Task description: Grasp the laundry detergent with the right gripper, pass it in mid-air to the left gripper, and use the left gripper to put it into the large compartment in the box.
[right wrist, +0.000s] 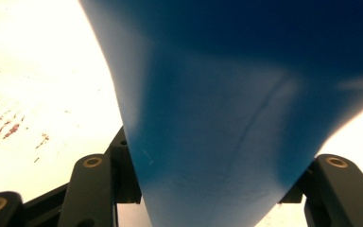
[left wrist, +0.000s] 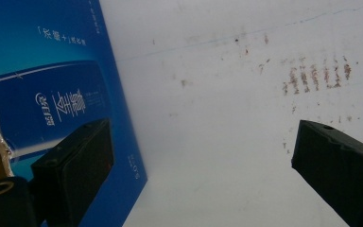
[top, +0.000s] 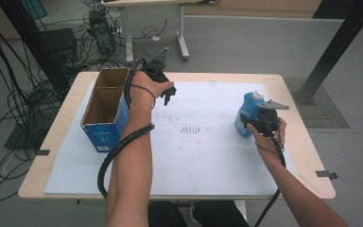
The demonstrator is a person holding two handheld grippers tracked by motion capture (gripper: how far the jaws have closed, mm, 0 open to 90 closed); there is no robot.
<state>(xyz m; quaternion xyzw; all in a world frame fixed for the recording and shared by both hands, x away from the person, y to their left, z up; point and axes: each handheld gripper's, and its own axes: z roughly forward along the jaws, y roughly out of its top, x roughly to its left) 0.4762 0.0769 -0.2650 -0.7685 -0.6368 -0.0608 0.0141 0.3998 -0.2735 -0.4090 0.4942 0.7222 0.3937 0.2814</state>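
From the high view, I am at a wooden table (top: 293, 99) covered by a white sheet (top: 203, 156) with a patch of brown smudges (top: 191, 128) near its middle. An open blue cardboard box (top: 105, 113) stands upright at the sheet's left side, its two brown compartments showing from above. My left hand (top: 149, 87) holds the left gripper (top: 168, 98) just beside the box, on the side facing the smudges, pointing down toward the sheet. Well apart from the box, across the smudges, a blue bottle (top: 246, 113) with a white cap stands near the table's right edge. My right hand (top: 267, 135) holds the right gripper (top: 253, 124) against the bottle's near side. A black cable trails back along each of my forearms.

In the left gripper view, my two black jaws stand wide apart with nothing between them. The box's blue printed wall (left wrist: 52, 94) fills the left part, with one jaw in front of it; I cannot tell whether that jaw touches it. The bare sheet (left wrist: 208, 142) spreads away from the box, and the smudges (left wrist: 316, 73) lie well beyond it.

In the right gripper view, the bottle's blue body (right wrist: 246, 123) sits between my jaws, which close on it from both sides. The bright sheet (right wrist: 42, 85) lies behind the bottle, with smudges (right wrist: 2, 125) away to one side.
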